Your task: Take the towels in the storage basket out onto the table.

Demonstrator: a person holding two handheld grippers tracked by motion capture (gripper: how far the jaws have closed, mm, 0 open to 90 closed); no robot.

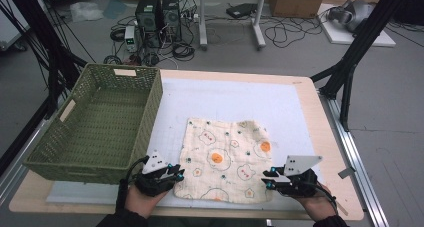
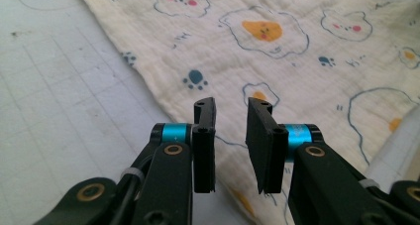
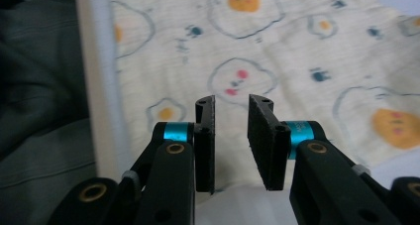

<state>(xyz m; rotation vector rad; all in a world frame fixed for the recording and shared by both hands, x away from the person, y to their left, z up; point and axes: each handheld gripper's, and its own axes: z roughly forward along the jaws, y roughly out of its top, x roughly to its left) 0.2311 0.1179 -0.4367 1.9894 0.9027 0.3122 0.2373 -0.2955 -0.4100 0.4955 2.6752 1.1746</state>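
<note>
the egg-print cloth lies flat on the white mat, just right of the green wicker basket. the left gripper sits at the cloth's near left corner and the right gripper at its near right corner, each with jaws narrowly apart and nothing held.

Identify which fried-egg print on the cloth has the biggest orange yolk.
The egg near the middle of the cloth, its yolk larger than the others'.

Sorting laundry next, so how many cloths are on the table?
1: a printed cloth lies flat on the white mat, right of the empty green basket.
</note>
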